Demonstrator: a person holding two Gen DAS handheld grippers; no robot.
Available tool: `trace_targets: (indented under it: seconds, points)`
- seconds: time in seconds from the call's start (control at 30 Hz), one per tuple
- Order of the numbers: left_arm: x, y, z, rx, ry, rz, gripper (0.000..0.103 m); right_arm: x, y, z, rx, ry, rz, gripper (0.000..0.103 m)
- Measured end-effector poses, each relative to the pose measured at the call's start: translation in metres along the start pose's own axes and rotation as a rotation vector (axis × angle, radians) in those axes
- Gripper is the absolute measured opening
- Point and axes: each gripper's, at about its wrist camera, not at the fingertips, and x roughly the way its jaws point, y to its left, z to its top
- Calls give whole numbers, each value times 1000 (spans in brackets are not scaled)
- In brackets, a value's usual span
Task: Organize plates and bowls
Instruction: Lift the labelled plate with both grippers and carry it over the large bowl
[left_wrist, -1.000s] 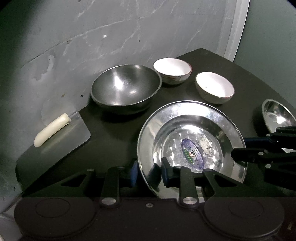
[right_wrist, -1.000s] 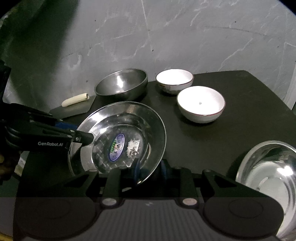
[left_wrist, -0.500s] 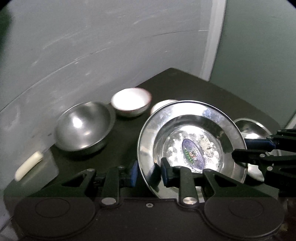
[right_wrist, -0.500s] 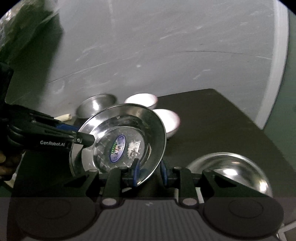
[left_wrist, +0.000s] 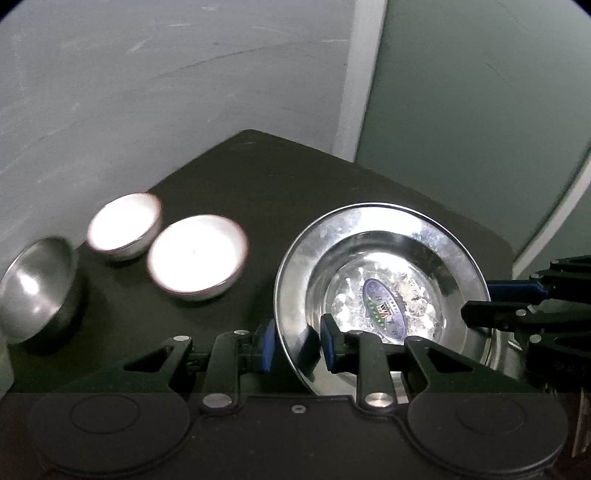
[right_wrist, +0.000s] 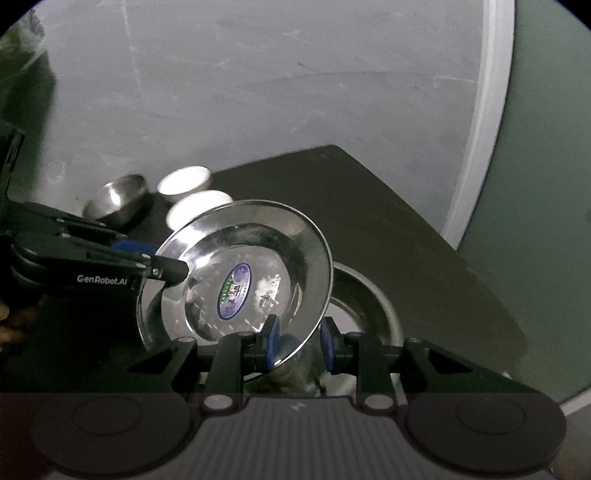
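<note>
A steel plate (left_wrist: 369, 251) with an oval sticker hangs tilted above the black table (left_wrist: 280, 173), held at both sides. My left gripper (left_wrist: 295, 343) is shut on its left rim, blue pads either side of the edge. My right gripper (right_wrist: 299, 343) is shut on the opposite rim of the plate (right_wrist: 258, 236). Each gripper shows in the other's view: the right gripper (left_wrist: 509, 306) at the plate's right edge, the left gripper (right_wrist: 162, 267) at its left. A shallow steel bowl (right_wrist: 365, 306) lies on the table right below the plate, mostly hidden by it.
Two white bowls (left_wrist: 125, 225) (left_wrist: 197, 258) and a deep steel bowl (left_wrist: 33, 291) stand at the table's left. The table's far corner (right_wrist: 332, 155) and right edge are close by, with grey floor and a green wall beyond.
Both grippers carried the plate to the right, from beside the deep steel bowl to above the shallow steel bowl at the table's right end. The knife has left the view.
</note>
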Motion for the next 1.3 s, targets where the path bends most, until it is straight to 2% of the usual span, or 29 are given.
trace_targets:
  seconds: [0.2, 0.33, 0.5, 0.77, 1.3]
  points:
    - [16, -23, 12, 54, 19, -16, 27, -4, -28, -10, 28, 26, -3, 27]
    - [15, -22, 7, 68, 29, -16, 27, -3, -37, -11, 35, 44, 7, 27]
    - [18, -27, 4, 98, 45, 3, 27, 1, -38, -9, 30, 71, 20, 27]
    - [18, -19, 3, 82, 73, 19, 28, 8, -36, -4, 2, 111, 41, 27]
    - [29, -18, 6, 86, 96, 18, 29, 10, -31, 1, -16, 125, 20, 28]
